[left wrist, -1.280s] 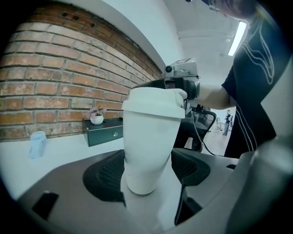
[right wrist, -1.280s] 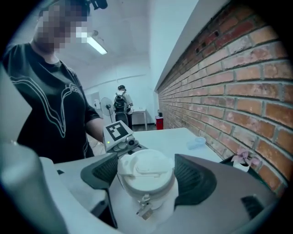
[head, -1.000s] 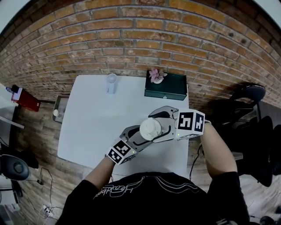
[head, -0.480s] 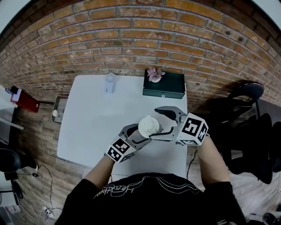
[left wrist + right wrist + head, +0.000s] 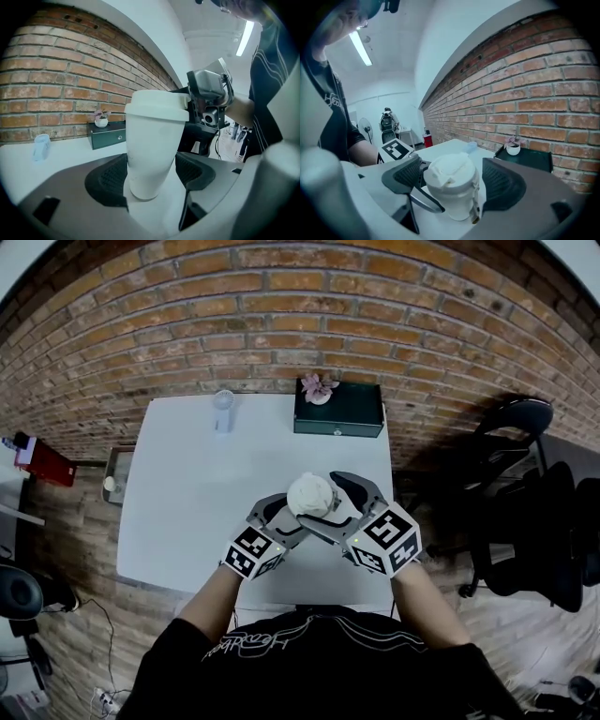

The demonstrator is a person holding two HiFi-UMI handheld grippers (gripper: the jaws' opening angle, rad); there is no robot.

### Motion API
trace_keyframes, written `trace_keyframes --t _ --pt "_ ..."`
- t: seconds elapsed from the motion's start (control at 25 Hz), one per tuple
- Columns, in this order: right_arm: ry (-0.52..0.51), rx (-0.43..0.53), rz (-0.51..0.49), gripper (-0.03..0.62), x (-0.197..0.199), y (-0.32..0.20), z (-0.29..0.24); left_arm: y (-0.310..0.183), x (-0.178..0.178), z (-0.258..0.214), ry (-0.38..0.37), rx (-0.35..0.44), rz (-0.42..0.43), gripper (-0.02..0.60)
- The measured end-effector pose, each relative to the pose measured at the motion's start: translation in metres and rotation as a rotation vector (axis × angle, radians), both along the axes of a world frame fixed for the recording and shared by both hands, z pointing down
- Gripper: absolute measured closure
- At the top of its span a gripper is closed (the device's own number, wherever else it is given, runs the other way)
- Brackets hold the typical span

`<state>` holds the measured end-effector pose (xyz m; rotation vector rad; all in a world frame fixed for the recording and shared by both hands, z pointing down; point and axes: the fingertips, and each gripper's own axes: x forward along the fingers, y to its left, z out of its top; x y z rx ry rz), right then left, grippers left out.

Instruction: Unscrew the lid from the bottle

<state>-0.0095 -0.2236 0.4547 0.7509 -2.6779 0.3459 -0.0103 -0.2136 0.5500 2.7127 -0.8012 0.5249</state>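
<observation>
bottle (image 5: 149,154): off-white, plain | lid (image 5: 310,494): same off-white | table (image 5: 187,493): white | wall (image 5: 281,324): red-brown brick, pale mortar lines | box (image 5: 342,416): dark green | flower (image 5: 317,383): pink | pot (image 5: 320,397): white | small object (image 5: 222,411) at table's far edge: pale blue | shirt (image 5: 309,662): black, thin white line print | chair (image 5: 534,502): black | floor (image 5: 84,531): brown planks

A brick wall (image 5: 281,324) is running behind a white table (image 5: 187,493), which is standing on a wood floor (image 5: 80,531). A dark green box (image 5: 339,418) is sitting at the table's far right edge by the wall and carrying a small potted plant (image 5: 317,388). A pale blue thing (image 5: 222,413) is standing well left of it. A black chair (image 5: 525,427) is standing right of the table, a red box (image 5: 42,460) is lying to the left, and cables (image 5: 101,620) are trailing over the floor. In the right gripper view a strip light (image 5: 361,47) is glowing on a white ceiling.
</observation>
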Motion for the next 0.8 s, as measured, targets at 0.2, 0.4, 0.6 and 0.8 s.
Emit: trace_keyframes --t 0.2,0.4,0.6,0.8 --pt "0.059 0.041 0.060 0.240 -0.0020 0.0019 0.0075 0.0007 0.0006 0.0017 -0.006 0.002 -0.001 0.241" --pt "0.075 0.042 0.069 0.258 -0.0008 0.0006 0.0082 0.0004 0.0012 0.0018 -0.007 0.003 -0.003 0.242" --pt "0.075 0.034 0.010 0.256 -0.0001 -0.0003 0.0077 0.0000 0.0018 0.0008 0.001 0.000 -0.003 0.242" --pt "0.082 0.042 -0.147 0.256 -0.0016 0.0014 0.0082 0.0005 0.0007 0.0005 -0.001 0.005 0.006 0.242"
